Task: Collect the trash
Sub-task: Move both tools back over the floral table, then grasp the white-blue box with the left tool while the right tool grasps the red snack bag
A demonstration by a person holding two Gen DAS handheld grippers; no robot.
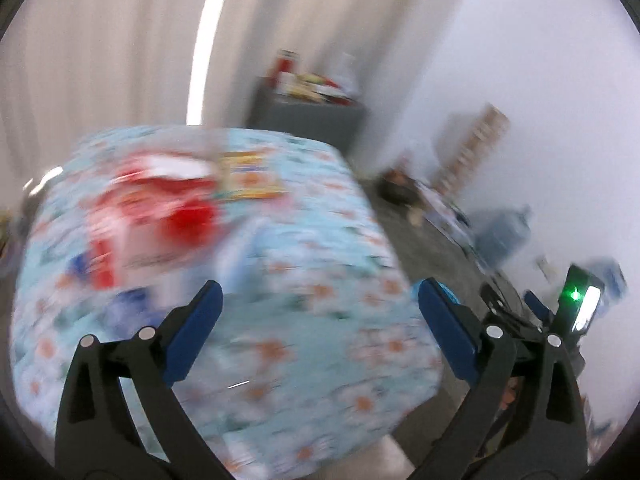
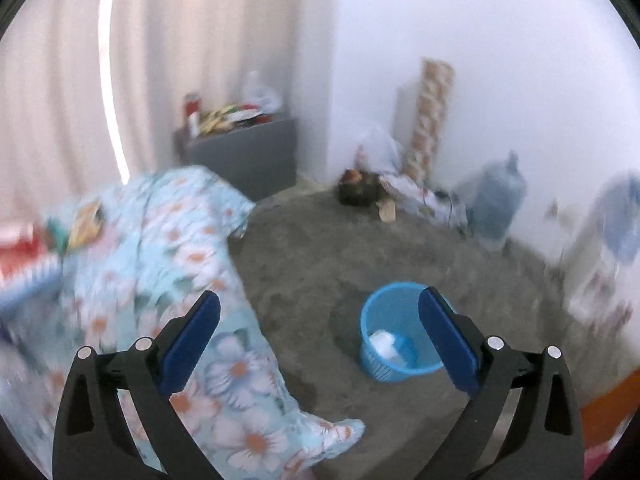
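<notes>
Wrappers [image 1: 160,208], red and blurred, are lying on the floral-clothed table [image 1: 320,360] while we are holding the left gripper [image 1: 320,316] and right gripper [image 2: 320,316] wide open and empty; judging them light and crinkly, we are aiming for an edge, toward the blue basket [image 2: 376,308].

A cloth-covered table [image 2: 168,240] is standing at the left, wrappers [image 1: 160,208] lying on its top. On the floor [image 2: 320,248] to its right, a wastebasket [image 2: 394,330] is sitting with crumpled paper [image 2: 382,342] inside. Behind the table, a cabinet [image 2: 244,156] is standing in the corner, packets [image 2: 228,114] piled on it. A water jug [image 2: 496,196] is resting along the right wall.
</notes>
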